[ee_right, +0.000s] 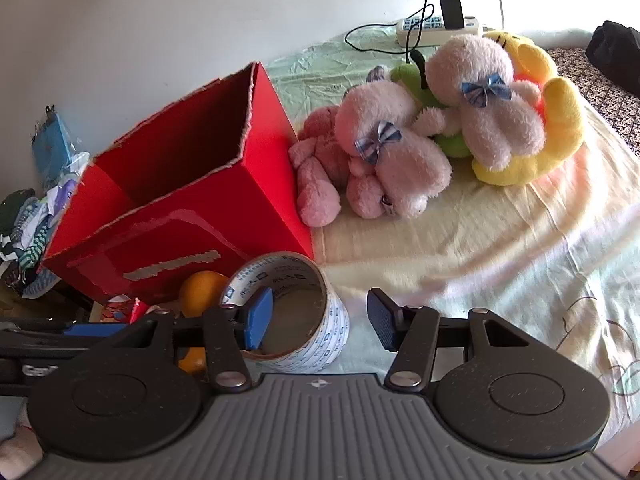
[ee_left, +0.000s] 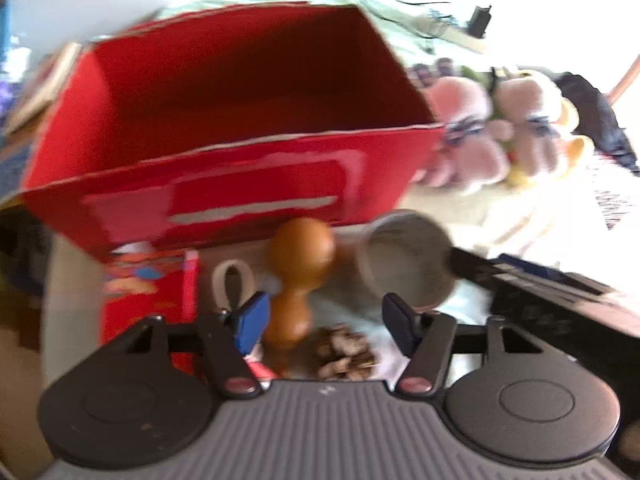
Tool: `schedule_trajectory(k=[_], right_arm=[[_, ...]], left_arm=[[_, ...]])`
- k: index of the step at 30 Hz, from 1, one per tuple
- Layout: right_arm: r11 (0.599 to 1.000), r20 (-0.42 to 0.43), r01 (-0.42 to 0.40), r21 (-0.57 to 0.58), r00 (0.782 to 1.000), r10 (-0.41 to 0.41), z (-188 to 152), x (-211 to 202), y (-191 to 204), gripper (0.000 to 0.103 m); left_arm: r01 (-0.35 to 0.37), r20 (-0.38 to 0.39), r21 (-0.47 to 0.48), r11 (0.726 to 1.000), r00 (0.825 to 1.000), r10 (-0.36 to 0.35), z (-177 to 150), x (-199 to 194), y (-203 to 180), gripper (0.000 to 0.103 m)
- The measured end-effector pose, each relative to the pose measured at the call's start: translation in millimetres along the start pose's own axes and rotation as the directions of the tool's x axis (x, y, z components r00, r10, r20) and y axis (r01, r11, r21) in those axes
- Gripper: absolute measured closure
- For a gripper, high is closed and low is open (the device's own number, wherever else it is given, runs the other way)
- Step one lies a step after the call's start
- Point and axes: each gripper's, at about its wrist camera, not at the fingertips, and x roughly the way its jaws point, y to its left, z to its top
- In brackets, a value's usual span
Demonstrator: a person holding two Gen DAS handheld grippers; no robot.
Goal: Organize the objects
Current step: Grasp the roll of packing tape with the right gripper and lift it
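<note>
An open-topped red cardboard box (ee_right: 172,200) stands on the bed, and it fills the blurred left wrist view as the red box (ee_left: 224,120). In front of it stands a tape roll (ee_right: 296,312). My right gripper (ee_right: 320,320) is open, one blue finger inside the roll's hole and the other outside its wall. My left gripper (ee_left: 326,322) is open too. A brown gourd-shaped wooden object (ee_left: 300,264) sits just ahead of its left finger, not clamped. The same object shows as an orange shape (ee_right: 200,288) beside the roll. Plush toys (ee_right: 400,148) lie to the right of the box.
A small red printed carton (ee_left: 152,292) and a heap of brown bits (ee_left: 344,354) lie under the left gripper. A power strip (ee_right: 436,26) with a charger sits by the wall. Crumpled clothes (ee_right: 32,216) are piled left of the box. Cream bedsheet (ee_right: 500,260) spreads to the right.
</note>
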Motion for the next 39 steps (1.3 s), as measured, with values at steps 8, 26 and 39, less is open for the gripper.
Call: schedule_trajectory(k=[8, 26, 39], right_arm=[[1.0, -0.058, -0.016, 0.015, 0.998, 0.017, 1.5, 20.6, -8.5, 0.063], [0.986, -0.023, -0.042, 0.163, 0.999, 0.046, 6.3, -1.3, -29.5, 0.088], [0.997, 0.416, -0.071, -0.005, 0.907, 0.067, 46.9, -84.0, 29.5, 0.089]], left_arm=[[0.085, -0.028, 0.031, 0.996, 0.996, -0.084, 9.5, 24.4, -9.5, 0.058], [0.191, 0.005, 0.209, 0.959, 0.981, -0.196, 9.8, 20.0, -24.1, 0.084], [0.228, 0.352, 0.395, 0.89, 0.857, -0.376, 40.7, -84.8, 4.1, 0.085]])
